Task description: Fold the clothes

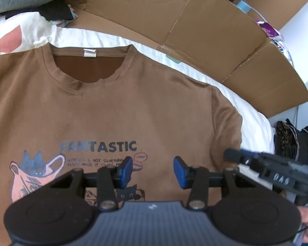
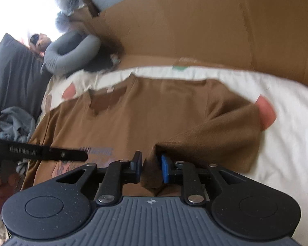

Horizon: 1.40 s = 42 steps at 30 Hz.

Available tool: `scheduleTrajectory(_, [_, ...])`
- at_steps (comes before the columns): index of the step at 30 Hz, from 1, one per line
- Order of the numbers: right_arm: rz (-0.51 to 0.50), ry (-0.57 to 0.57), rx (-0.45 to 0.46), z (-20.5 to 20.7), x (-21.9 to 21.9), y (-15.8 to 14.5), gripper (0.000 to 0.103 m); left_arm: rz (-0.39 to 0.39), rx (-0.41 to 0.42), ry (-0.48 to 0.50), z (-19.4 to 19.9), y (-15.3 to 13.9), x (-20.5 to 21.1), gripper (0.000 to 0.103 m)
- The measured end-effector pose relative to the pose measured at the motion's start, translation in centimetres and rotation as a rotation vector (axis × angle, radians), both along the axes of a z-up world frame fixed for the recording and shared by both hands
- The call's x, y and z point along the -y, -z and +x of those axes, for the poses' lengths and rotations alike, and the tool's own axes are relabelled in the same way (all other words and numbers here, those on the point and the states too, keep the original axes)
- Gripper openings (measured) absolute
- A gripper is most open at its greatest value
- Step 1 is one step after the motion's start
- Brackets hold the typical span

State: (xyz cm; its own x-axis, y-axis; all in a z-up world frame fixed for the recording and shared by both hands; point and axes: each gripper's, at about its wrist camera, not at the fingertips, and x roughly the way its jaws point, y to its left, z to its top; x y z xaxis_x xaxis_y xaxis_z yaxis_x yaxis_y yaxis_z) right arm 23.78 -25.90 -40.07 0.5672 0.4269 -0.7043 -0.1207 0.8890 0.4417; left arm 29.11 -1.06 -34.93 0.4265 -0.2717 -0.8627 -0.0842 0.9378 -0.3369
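Lying face-up on the white-sheeted bed (image 1: 236, 106), the brown cotton T-shirt with its cat print (image 1: 117, 110) is spread flat. The right gripper (image 2: 151, 169) has its jaws clamped on a bunched side edge, seemingly to fold it inward; the left gripper (image 1: 153, 169) hovers above the print, jaws apart.

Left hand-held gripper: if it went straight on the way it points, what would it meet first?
Probably the brown printed T-shirt spread on the white bedsheet; the open left hand-held gripper points at its chest print, though its height above the cloth is unclear.
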Motion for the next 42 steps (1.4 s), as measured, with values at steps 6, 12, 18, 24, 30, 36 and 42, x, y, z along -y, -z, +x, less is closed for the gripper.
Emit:
scheduleTrajectory(6, [0.008,-0.012,0.001,-1.5,0.9,-0.6,0.023,-0.005,-0.001,0.003,-0.1,0.1,-0.1,0.047])
scheduleTrajectory(12, [-0.009,0.088,0.035,-2.7,4.5,-1.9,0.023,-0.009,-0.004,0.001,-0.2,0.3,-0.1,0.047])
scheduleTrajectory(18, [-0.084,0.213,-0.012,-1.8,7.7,0.4,0.023,-0.007,-0.009,0.008,-0.2,0.5,0.1,0.047])
scheduleTrajectory(24, [-0.144,0.244,-0.047,-0.1,8.7,3.4,0.023,-0.007,-0.015,0.013,-0.3,0.9,0.3,0.047])
scheduleTrajectory(30, [-0.192,0.208,-0.066,0.7,7.9,5.2,0.022,-0.006,-0.021,0.018,-0.3,1.2,0.5,0.047])
scheduleTrajectory(36, [-0.213,0.182,-0.073,1.7,7.3,5.8,0.023,-0.008,-0.030,0.021,-0.1,1.6,0.6,0.047])
scheduleTrajectory(42, [-0.200,0.178,-0.092,2.8,7.4,6.2,0.026,-0.011,-0.040,0.026,0.3,2.1,0.7,0.047])
